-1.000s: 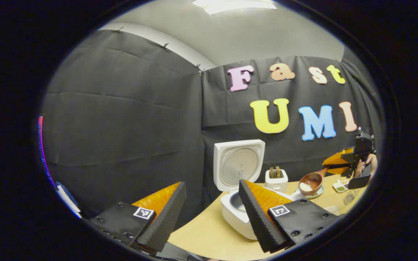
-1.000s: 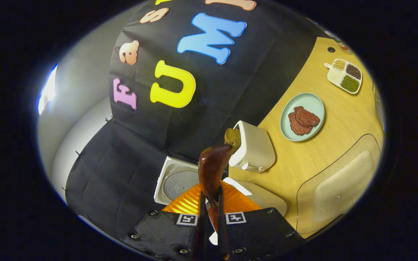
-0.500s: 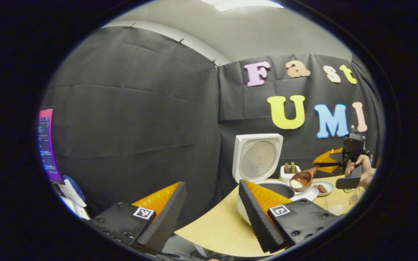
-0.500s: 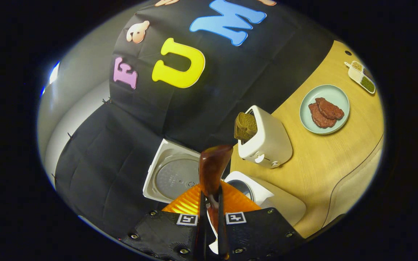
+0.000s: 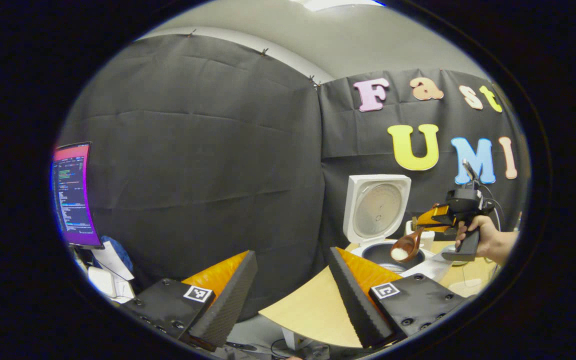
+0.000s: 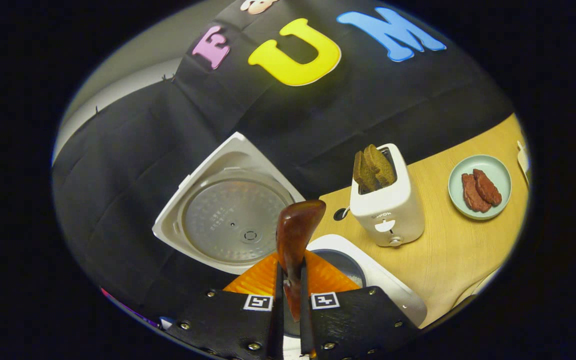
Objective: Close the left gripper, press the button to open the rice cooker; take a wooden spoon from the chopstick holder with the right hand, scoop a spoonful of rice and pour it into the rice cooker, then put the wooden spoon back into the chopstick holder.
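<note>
Your brown wooden spoon [image 5: 406, 246], loaded with white rice, has travelled from beside the toaster [image 6: 388, 210] to above the open white rice cooker [image 5: 393, 257]; tipping comes next. Right gripper [image 6: 288, 295] stays clenched on its handle; left gripper [image 5: 293, 290] hangs released.

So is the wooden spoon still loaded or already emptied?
Loaded: the wooden spoon holds white rice in its bowl, over the rice cooker's open pot.

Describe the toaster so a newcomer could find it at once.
Start at the open white rice cooker against the black cloth. Just beside it on the wooden table stands the toaster, before the green plate of meat. It is the small white box with brown bread slices sticking out.
</note>
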